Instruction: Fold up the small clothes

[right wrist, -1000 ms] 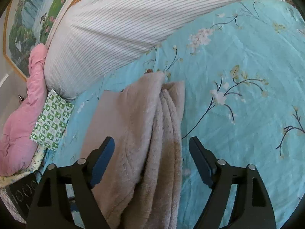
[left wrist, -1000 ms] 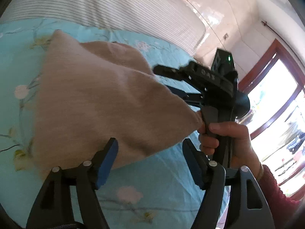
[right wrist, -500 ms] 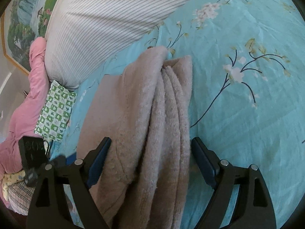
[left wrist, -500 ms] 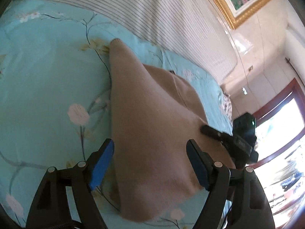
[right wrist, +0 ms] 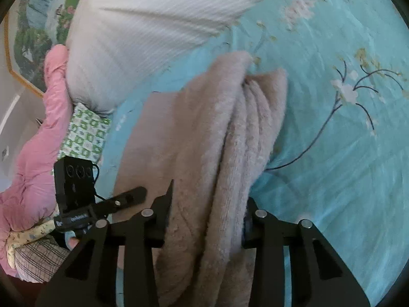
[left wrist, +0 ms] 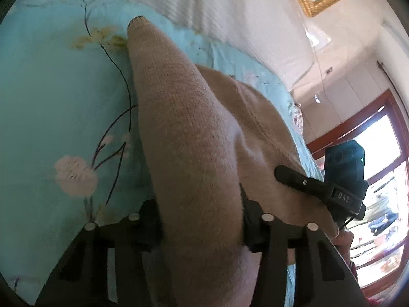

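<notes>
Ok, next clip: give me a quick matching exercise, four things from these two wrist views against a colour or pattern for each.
Things:
1. garment
2. bedsheet
3. pillow
4. quilt

Colours or patterns:
a. pink
b. turquoise with flower sprigs
c. beige
d. white with fine stripes

Pairs: 1-c, 2-b, 3-d, 4-a
</notes>
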Motion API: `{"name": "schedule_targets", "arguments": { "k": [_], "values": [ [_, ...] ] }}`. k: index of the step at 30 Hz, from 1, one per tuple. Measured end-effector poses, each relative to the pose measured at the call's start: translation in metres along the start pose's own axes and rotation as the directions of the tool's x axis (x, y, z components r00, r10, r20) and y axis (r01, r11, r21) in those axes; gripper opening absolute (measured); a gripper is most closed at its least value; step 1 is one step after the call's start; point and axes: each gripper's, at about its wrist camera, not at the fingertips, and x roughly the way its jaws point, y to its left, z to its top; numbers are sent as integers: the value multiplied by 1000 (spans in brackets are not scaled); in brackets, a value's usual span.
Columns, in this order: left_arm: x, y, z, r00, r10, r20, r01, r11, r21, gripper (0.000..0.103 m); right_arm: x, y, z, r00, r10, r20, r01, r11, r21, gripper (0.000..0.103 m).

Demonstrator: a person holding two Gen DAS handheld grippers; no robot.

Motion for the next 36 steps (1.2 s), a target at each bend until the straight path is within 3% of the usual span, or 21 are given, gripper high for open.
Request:
{"name": "schedule_targets", "arguments": {
  "k": [6, 10, 14, 18, 21, 24, 29, 32, 36],
  "values": [
    [-84, -3, -47, 999, 12, 45, -14, 999, 36, 47, -3, 47, -40, 994, 108, -2, -108, 993, -36, 38],
    [-132, 3, -82, 996, 57, 64, -60, 997, 48, 47, 11, 80, -77, 985, 174, -15, -174, 980, -91, 38],
    [-151, 20, -120, 995, 90, 53, -92, 995, 26, 48, 29, 91, -107, 975, 215, -54, -219, 972, -82, 38],
    [-143, 41, -142, 993, 114, 37, -113, 993, -16, 58, 41, 85, -125, 985, 155, -78, -161, 984, -73, 45],
    [-149, 48, -146, 994, 95, 50, -91, 994, -62, 66, 35, 81, -122, 989, 125, -76, -129, 990, -56, 54],
    [-155, 51, -140, 990, 129, 63, -125, 990, -71, 76, 15, 83, -116, 997, 68, -40, -71, 994, -87, 59],
    [-171, 76, -118, 985, 141, 103, -126, 982, -139, 78, -7, 94, -92, 998, 2, 65, 6, 993, -114, 59],
    [-172, 88, -102, 979, 166, 117, -141, 970, -196, 78, 2, 104, -80, 998, -6, 56, 13, 992, -129, 59],
    [-165, 100, -86, 973, 193, 124, -159, 957, -241, 78, 30, 109, -66, 1000, -27, -7, 26, 992, -127, 49]
  ]
}}
